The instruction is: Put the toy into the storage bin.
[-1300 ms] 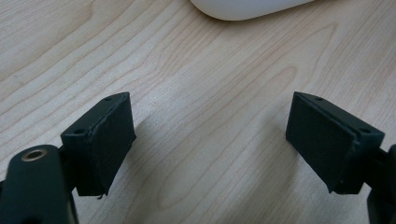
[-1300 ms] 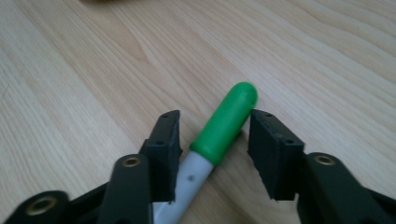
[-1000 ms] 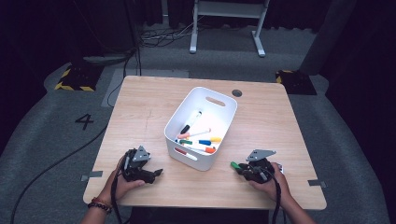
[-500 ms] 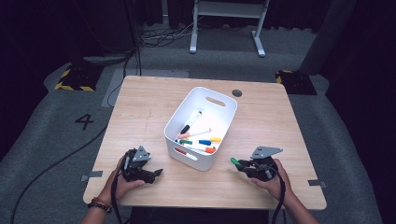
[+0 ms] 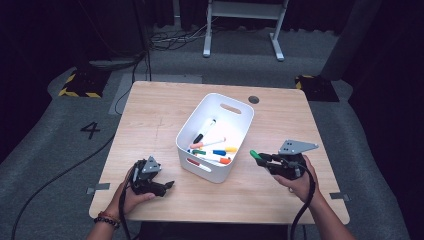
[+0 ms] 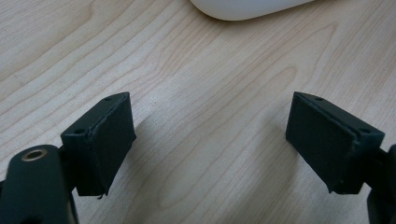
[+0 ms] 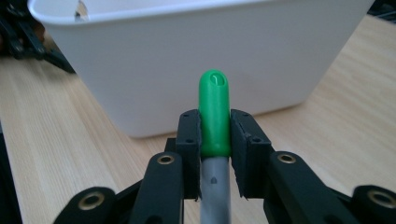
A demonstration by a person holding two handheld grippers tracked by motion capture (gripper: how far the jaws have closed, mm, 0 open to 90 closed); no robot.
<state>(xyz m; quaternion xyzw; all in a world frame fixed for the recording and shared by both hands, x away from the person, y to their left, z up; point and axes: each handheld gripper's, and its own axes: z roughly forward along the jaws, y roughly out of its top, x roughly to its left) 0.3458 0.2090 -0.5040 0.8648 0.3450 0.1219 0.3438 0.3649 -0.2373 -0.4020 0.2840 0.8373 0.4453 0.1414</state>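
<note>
Lifted off the light wooden table [image 5: 165,105] since a second ago, the right gripper [image 5: 261,157] pinches a green-capped grey marker [image 7: 214,112] beside the white plastic bin [image 5: 235,122]. Left gripper [image 5: 167,185] rests spread, holding nothing.

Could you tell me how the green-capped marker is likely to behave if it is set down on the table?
The green-capped marker looks round and smooth, so it would probably roll on the flat table. It seems stiff and light: the right gripper holds it straight by the cap alone.
</note>
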